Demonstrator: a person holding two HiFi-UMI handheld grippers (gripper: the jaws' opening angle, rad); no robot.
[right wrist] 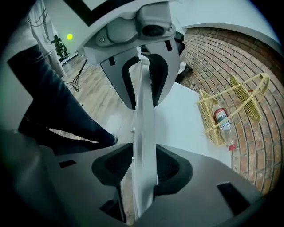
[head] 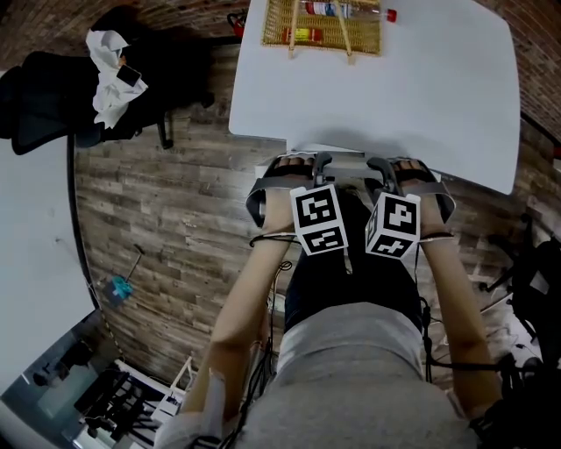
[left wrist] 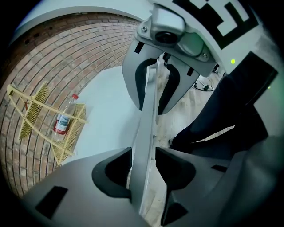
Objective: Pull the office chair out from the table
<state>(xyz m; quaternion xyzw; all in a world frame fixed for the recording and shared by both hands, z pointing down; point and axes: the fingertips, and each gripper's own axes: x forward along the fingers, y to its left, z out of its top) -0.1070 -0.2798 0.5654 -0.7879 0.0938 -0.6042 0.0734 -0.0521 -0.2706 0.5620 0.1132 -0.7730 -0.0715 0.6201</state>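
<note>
The office chair is pushed in under the white table (head: 421, 96). Only the thin light grey top edge of its back (head: 337, 156) shows at the table's near side. My left gripper (head: 320, 167) and right gripper (head: 381, 168) point steeply down over that edge, side by side. In the left gripper view the chair back (left wrist: 148, 111) runs up between the jaws of my left gripper (left wrist: 144, 166), with narrow gaps at the pads. The right gripper (right wrist: 143, 166) straddles the same edge (right wrist: 144, 115), pads close beside it. Both are open.
A yellow wire basket (head: 324, 26) holding a plastic bottle (left wrist: 64, 117) stands at the table's far edge by the brick wall. A black chair with white cloth (head: 79, 96) stands at the left beside another white table (head: 31, 245). Cables and gear lie at the right (head: 526, 289).
</note>
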